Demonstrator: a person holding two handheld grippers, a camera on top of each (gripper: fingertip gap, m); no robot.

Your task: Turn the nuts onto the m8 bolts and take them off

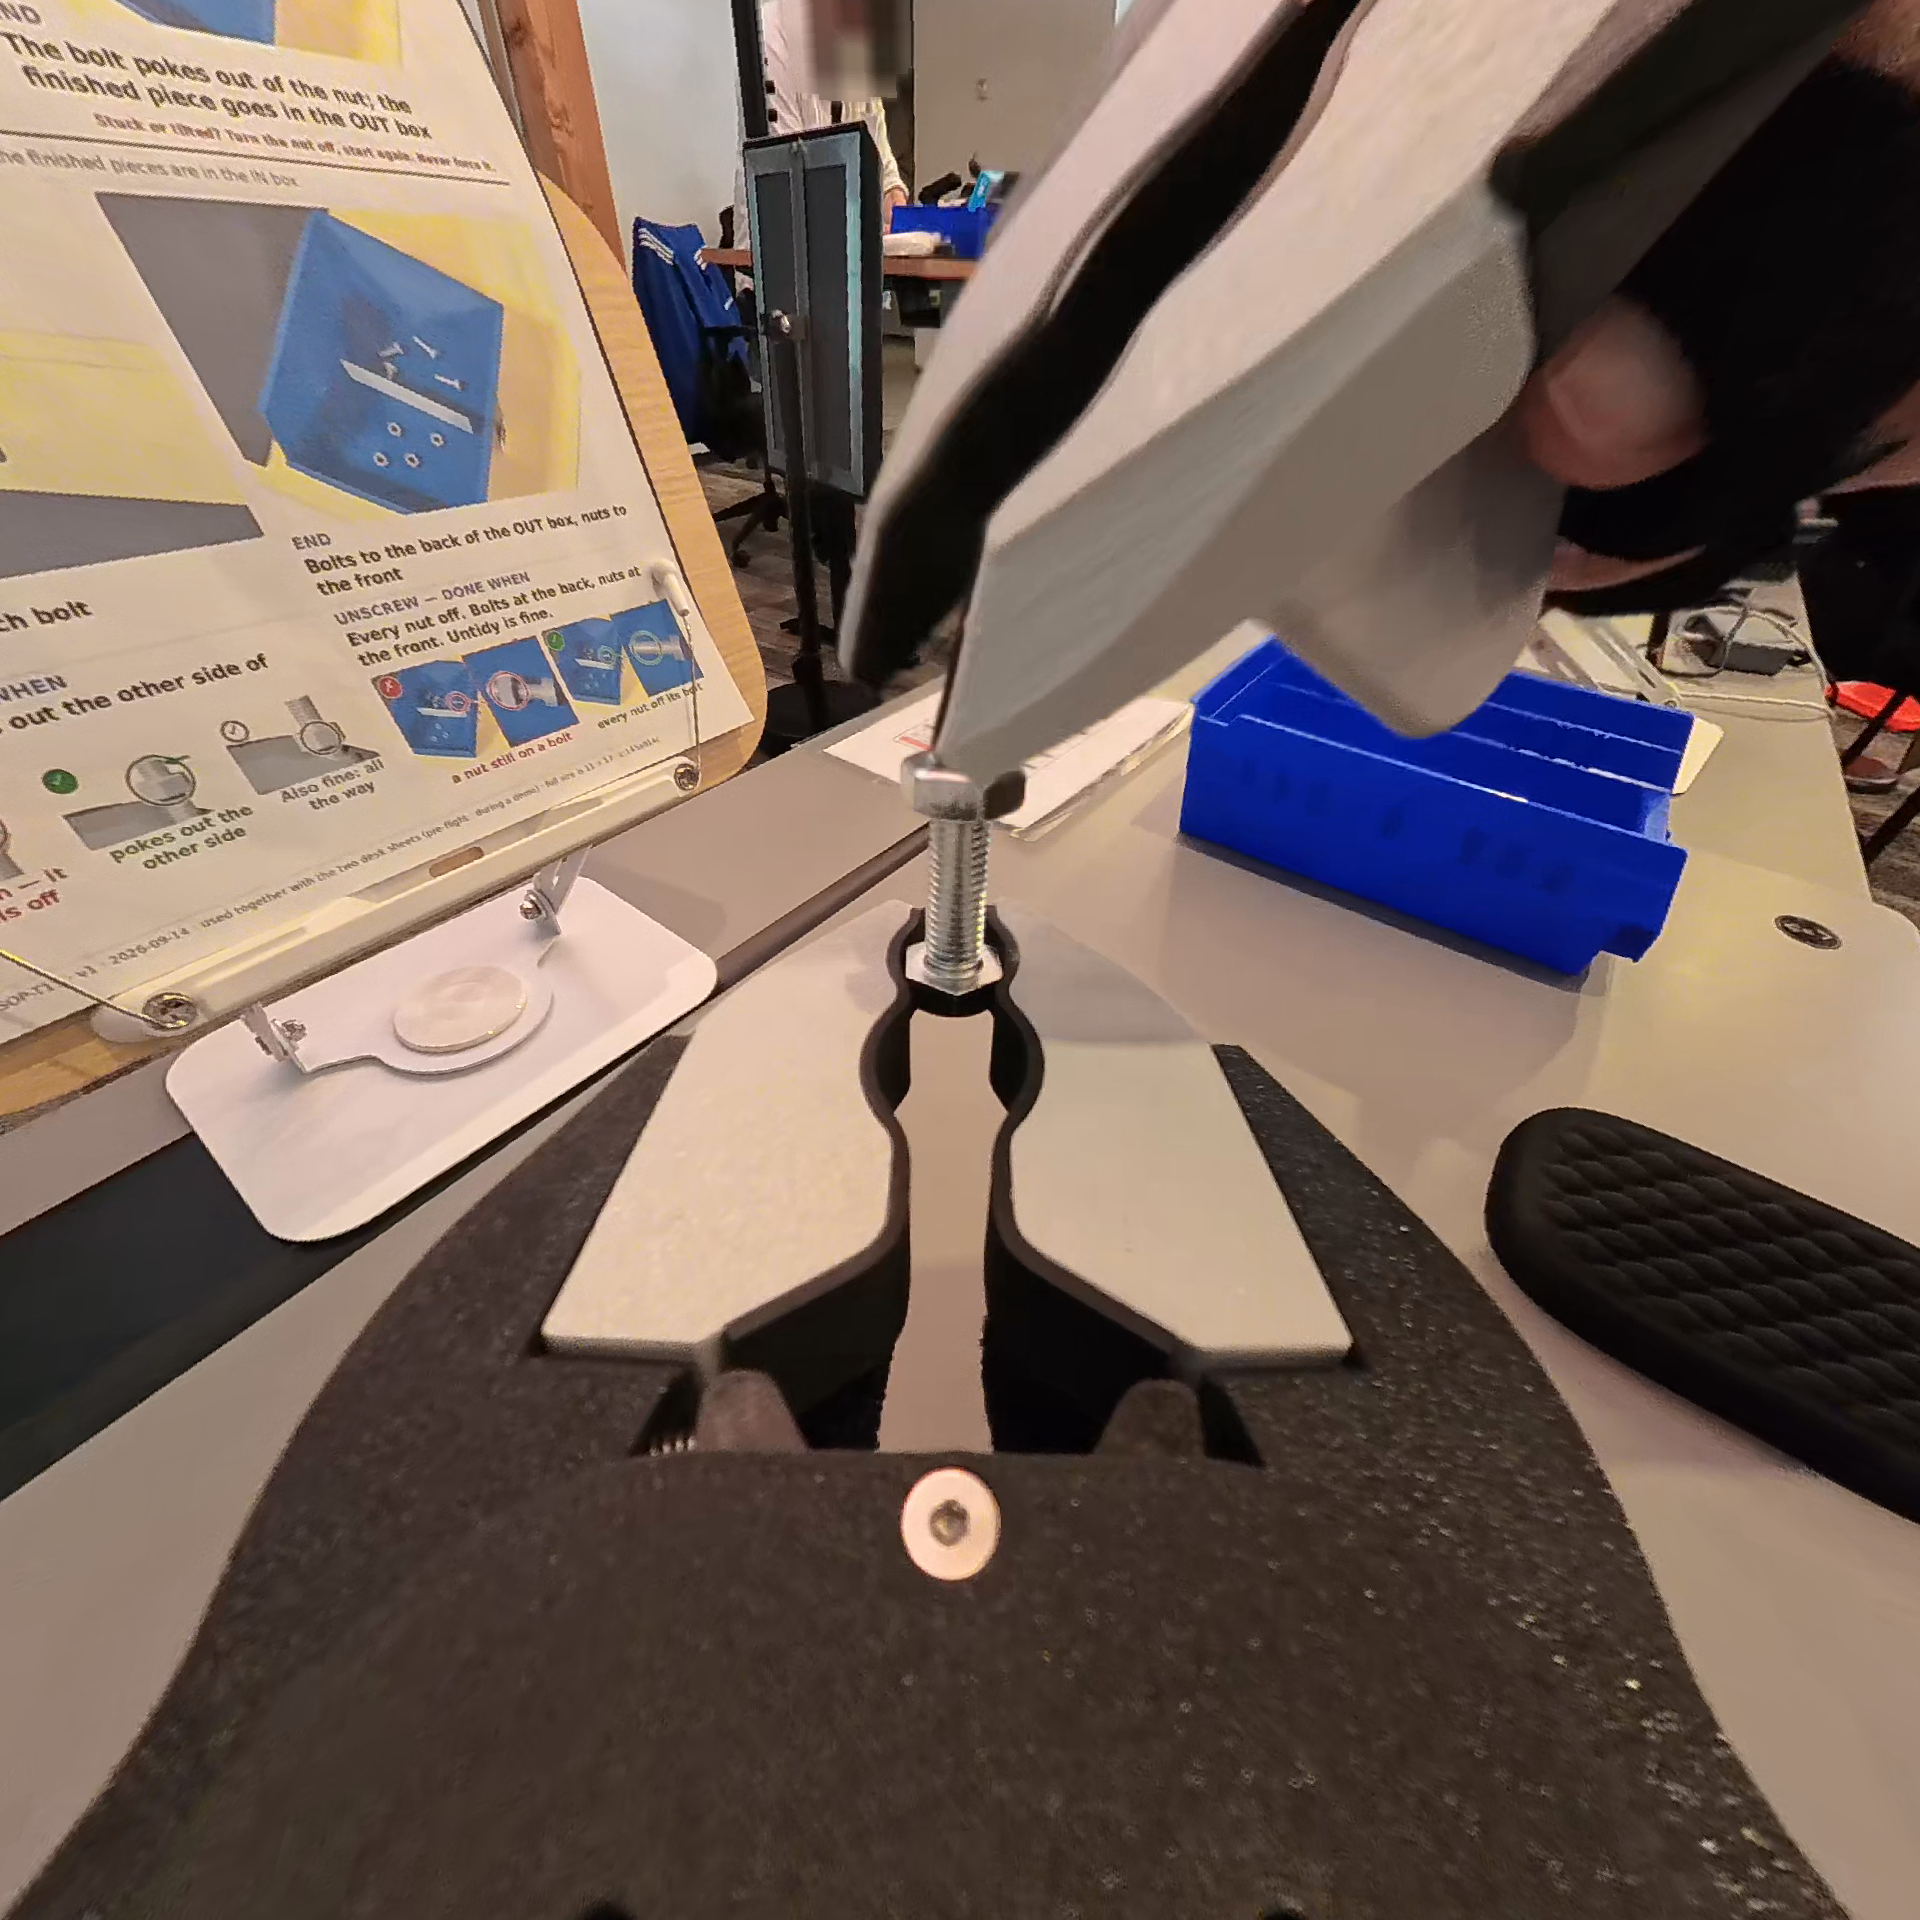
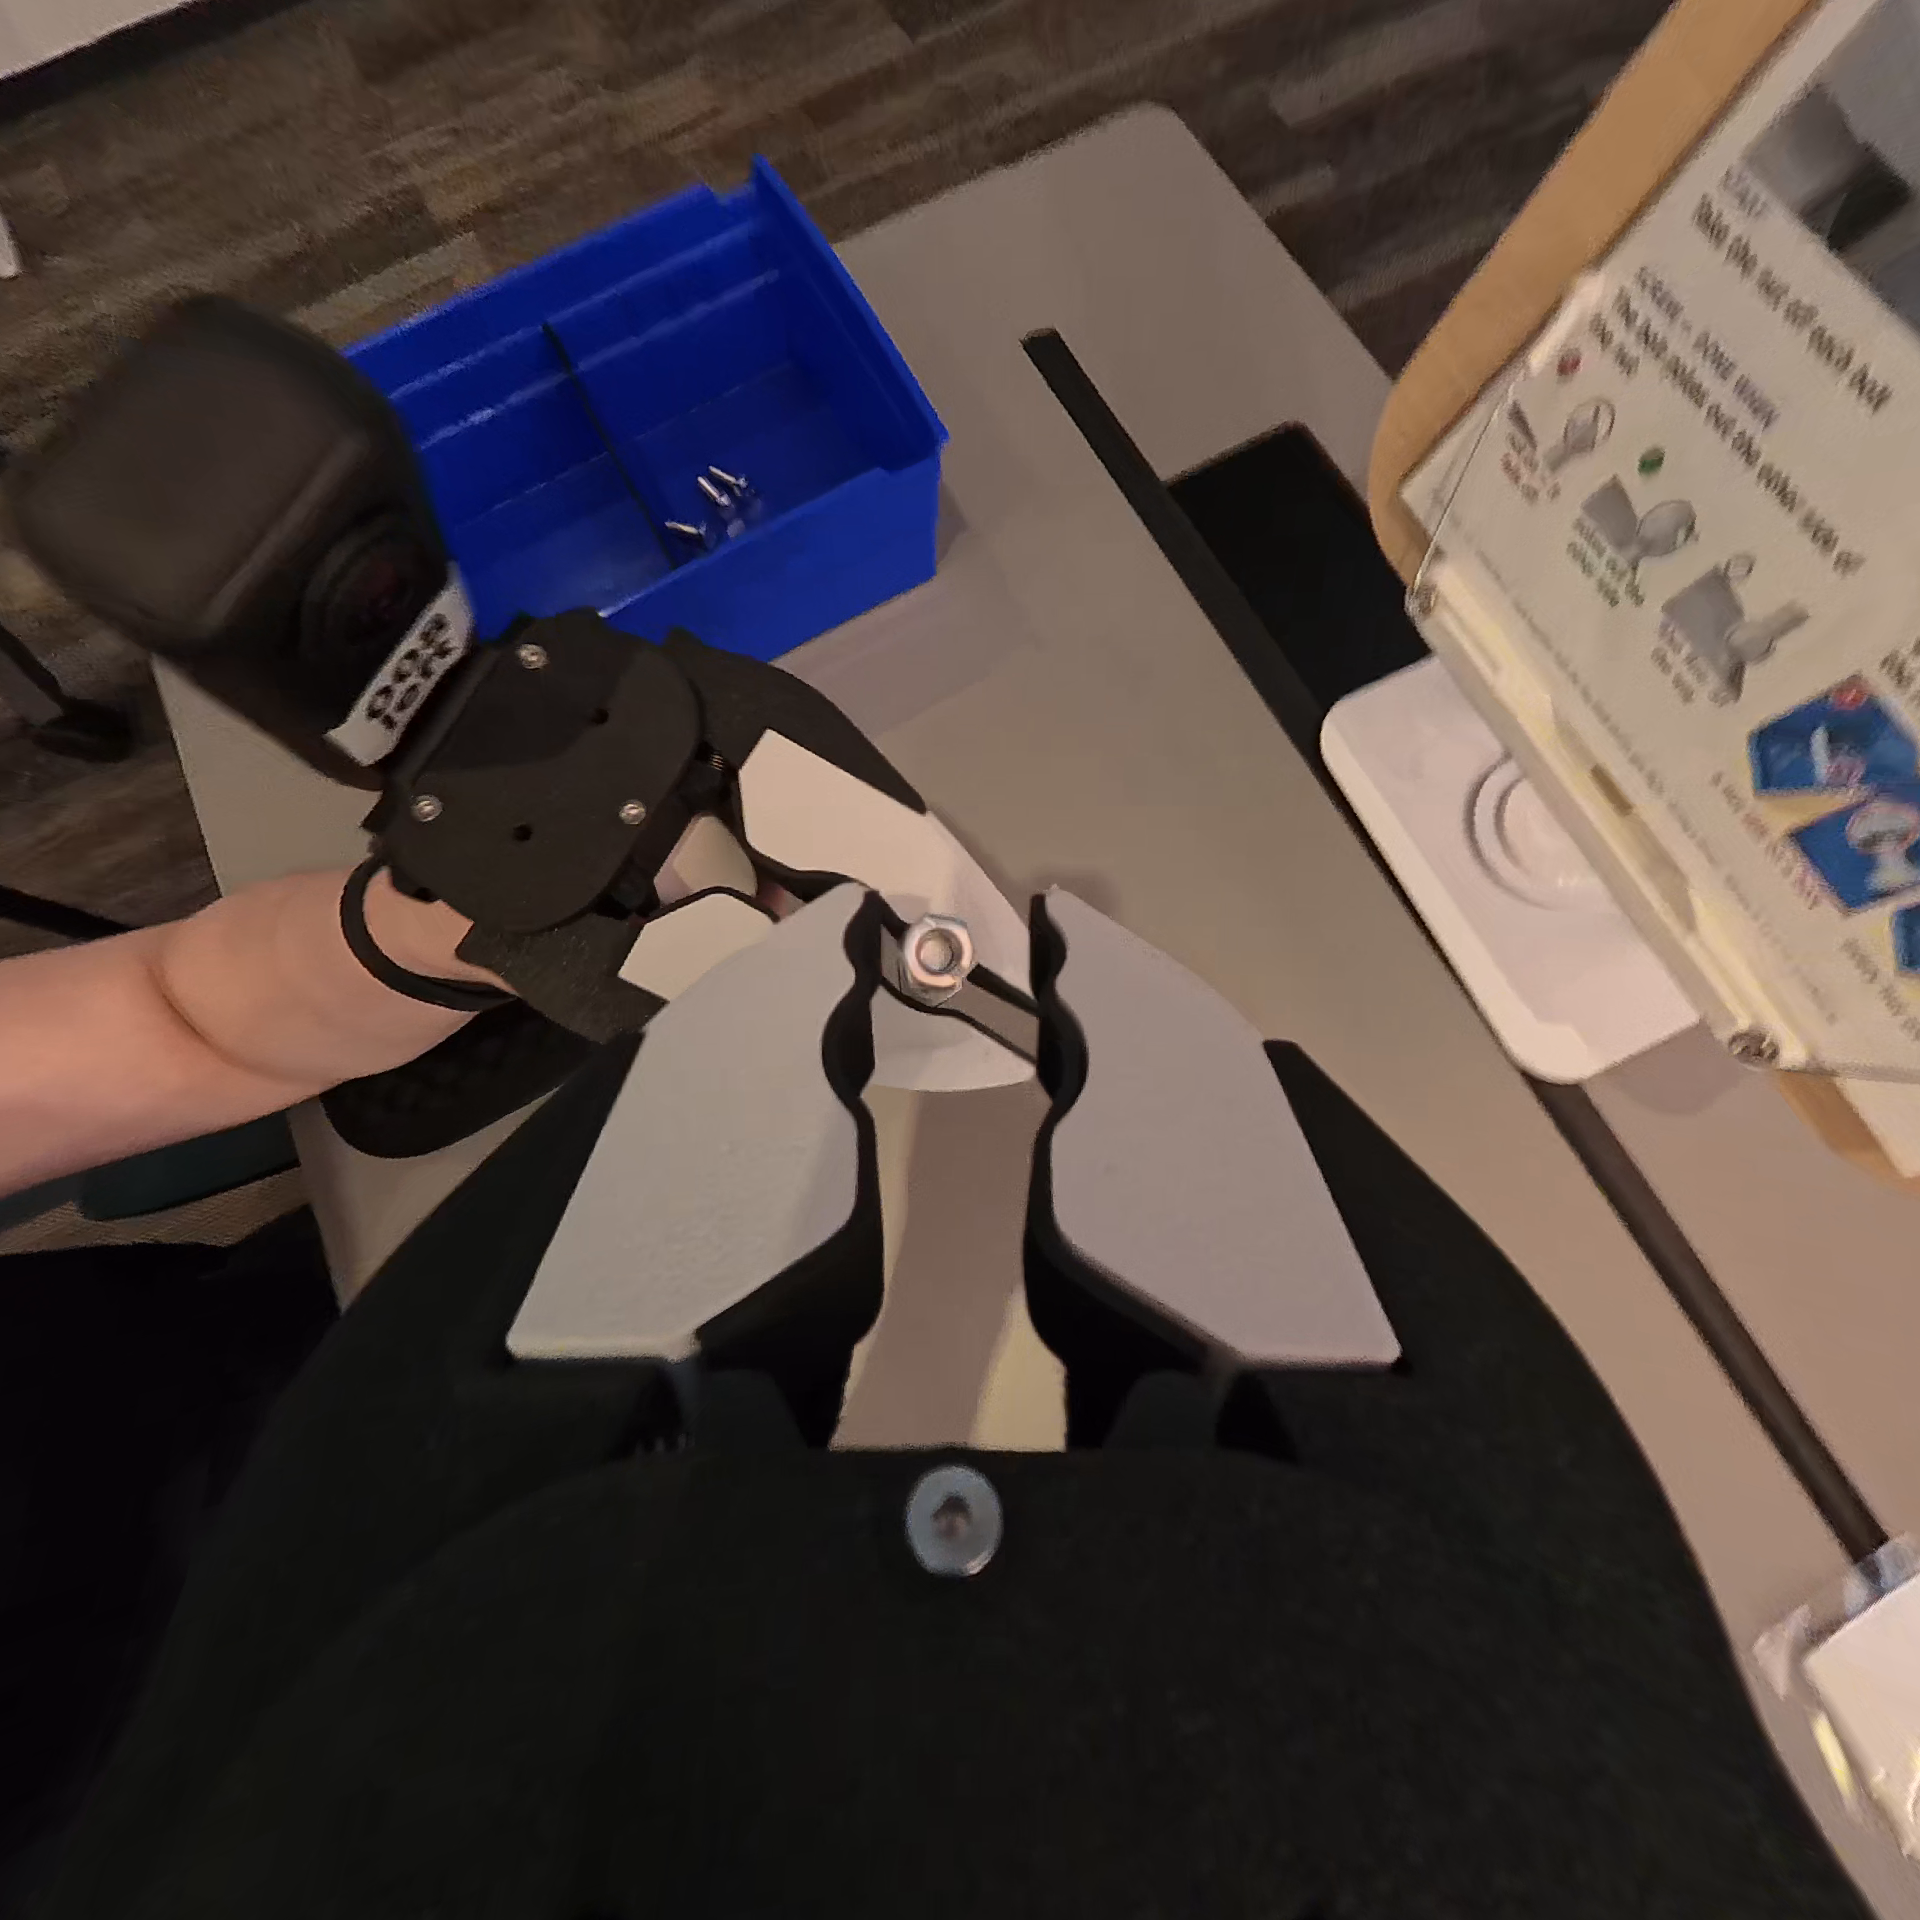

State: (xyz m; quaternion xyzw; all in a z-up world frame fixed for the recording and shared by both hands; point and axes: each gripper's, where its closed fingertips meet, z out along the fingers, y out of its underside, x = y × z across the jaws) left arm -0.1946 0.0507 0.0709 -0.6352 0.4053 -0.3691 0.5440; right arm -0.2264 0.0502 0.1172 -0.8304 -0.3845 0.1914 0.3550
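Observation:
A silver bolt (image 1: 954, 894) stands upright above the grey table (image 1: 1351, 1049). My left gripper (image 1: 953, 977) is shut on its lower hex end, which sits in the notch between the fingertips. A hex nut (image 1: 961, 795) tops the thread. My right gripper (image 1: 940, 727) comes down from the upper right with its tips at the nut. In the right wrist view the right gripper (image 2: 956, 906) is open, with the nut (image 2: 933, 956) between its tips, close to the left finger (image 2: 727, 1091). The left gripper (image 2: 914, 935), held by a hand, reaches in from the left.
A blue divided bin (image 1: 1455, 831) stands behind the bolt and holds a few small bolts (image 2: 717, 499). An instruction board (image 1: 312, 468) stands on a white base (image 1: 343, 1122) at the left. A black padded rest (image 1: 1714, 1278) lies at the right. Tip to tip, the grippers are about 6 cm apart.

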